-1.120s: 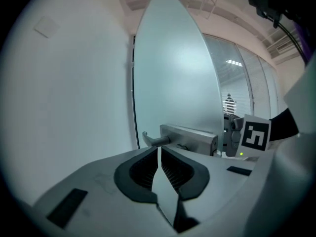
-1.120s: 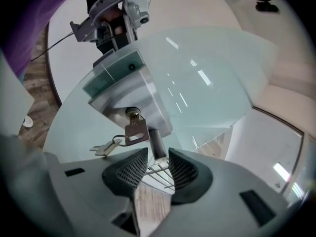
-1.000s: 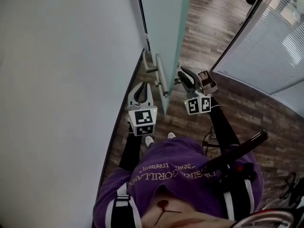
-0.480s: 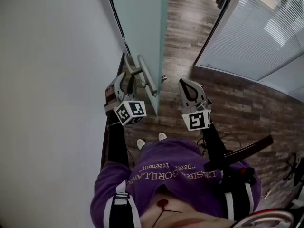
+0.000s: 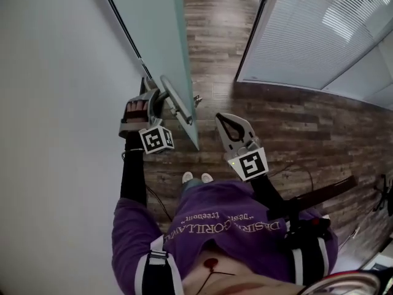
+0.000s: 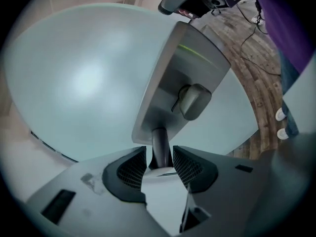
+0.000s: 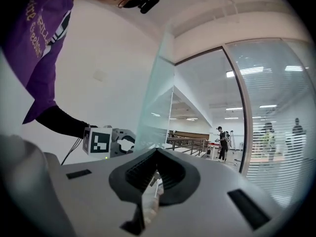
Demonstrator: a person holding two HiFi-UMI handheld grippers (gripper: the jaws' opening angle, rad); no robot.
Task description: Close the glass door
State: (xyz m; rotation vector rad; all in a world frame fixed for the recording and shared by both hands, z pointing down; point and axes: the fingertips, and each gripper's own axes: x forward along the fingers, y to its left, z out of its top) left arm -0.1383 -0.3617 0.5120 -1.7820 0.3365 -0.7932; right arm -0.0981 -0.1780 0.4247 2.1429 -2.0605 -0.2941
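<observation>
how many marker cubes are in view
2: one cube on the left claw, whose jaws have just been opening with the handle's stem between them; the other on the right claw, shut, over the wood floor.

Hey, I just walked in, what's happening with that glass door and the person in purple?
A person in a purple shirt is working on the glass door with a tool in each hand. The left tool is at the door handle. Its jaws have just been opening and stand apart on either side of the handle's stem, not clamping it. The right tool is shut, empty and held clear of the door. The door is not yet closed.
</observation>
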